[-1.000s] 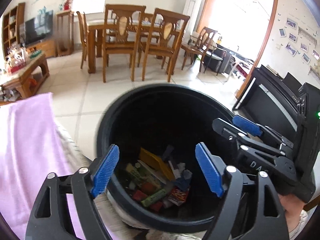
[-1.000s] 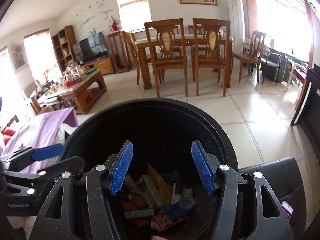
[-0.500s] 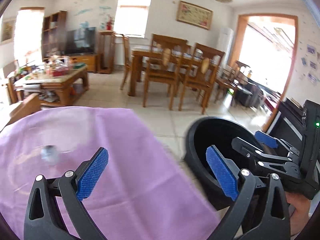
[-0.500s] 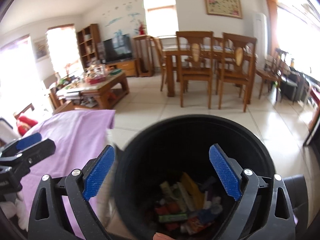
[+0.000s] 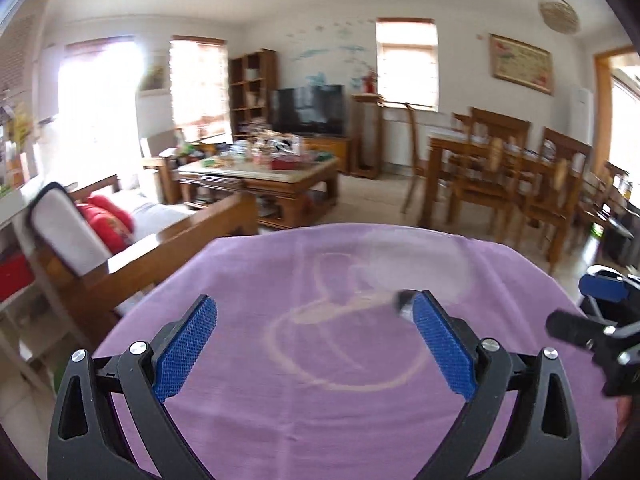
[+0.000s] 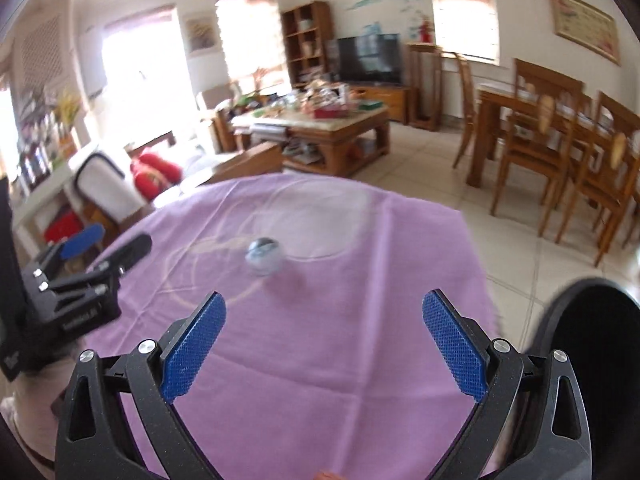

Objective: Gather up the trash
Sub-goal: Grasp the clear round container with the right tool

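Left gripper: jaws spread wide, nothing between them, filling the lower part of the left wrist view above the purple cloth; it also shows at the left edge of the right wrist view.
Right gripper: jaws wide apart and empty, low in its own frame over the cloth; its blue tip shows at the right edge of the left wrist view.
Trash: a small crumpled ball, grey-white and blurred, lies on the cloth in the middle of the right wrist view, beyond the fingertips. In the left wrist view it sits just beside the right-hand finger pad, partly hidden by it.
Bin: a black bin stands at the lower right of the right wrist view, off the cloth's edge.
Cloth: faint pale ring marks run across it.
Background: a wooden coffee table at centre, dining chairs on the right.
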Tool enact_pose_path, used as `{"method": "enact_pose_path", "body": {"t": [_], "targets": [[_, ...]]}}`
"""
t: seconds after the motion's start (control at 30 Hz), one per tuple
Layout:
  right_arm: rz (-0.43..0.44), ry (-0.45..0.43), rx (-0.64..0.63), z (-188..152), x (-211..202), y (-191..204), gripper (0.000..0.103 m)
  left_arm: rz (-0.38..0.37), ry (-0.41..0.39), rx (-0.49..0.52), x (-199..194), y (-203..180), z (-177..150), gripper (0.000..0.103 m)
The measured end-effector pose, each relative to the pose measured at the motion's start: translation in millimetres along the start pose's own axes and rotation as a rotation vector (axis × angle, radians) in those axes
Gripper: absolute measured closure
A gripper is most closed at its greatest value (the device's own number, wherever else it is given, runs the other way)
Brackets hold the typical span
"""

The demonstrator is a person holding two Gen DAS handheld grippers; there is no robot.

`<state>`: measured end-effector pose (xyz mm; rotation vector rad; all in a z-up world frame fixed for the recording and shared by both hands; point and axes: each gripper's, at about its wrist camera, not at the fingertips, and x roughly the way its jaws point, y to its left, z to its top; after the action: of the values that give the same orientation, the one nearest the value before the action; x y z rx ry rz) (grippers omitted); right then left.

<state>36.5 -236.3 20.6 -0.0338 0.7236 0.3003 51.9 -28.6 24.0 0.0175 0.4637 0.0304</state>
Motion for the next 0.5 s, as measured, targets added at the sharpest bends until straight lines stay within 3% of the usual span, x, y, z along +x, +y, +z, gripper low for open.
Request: {"method": "enact_pose_path", "body": {"t": [0.07,0.13,0.27,0.43,0.5], "targets": [[-0.011,0.025,-0.039,9,21,20,0.006,0.04,-0.002,-0.039,4,18,-6,0.005],[-0.029,0.052,-0.069,19,48,38,0.009,0.018,0.045,-0.094,10,28,-6,0.005],[-0.042,0.143,-0.1,30,96,49,0.024,0.002,0.059,-0.121,9,39,-7,0.005],[-0.073,0.194,-0.109,31,132,52,0.026,0.001,0.069,-0.136,1,47,-14,0.005],[-0.064,0.209,-0.113,30,141,52,0.033,-0.005,0.078,-0.147,3,48,-14,0.005]]}}
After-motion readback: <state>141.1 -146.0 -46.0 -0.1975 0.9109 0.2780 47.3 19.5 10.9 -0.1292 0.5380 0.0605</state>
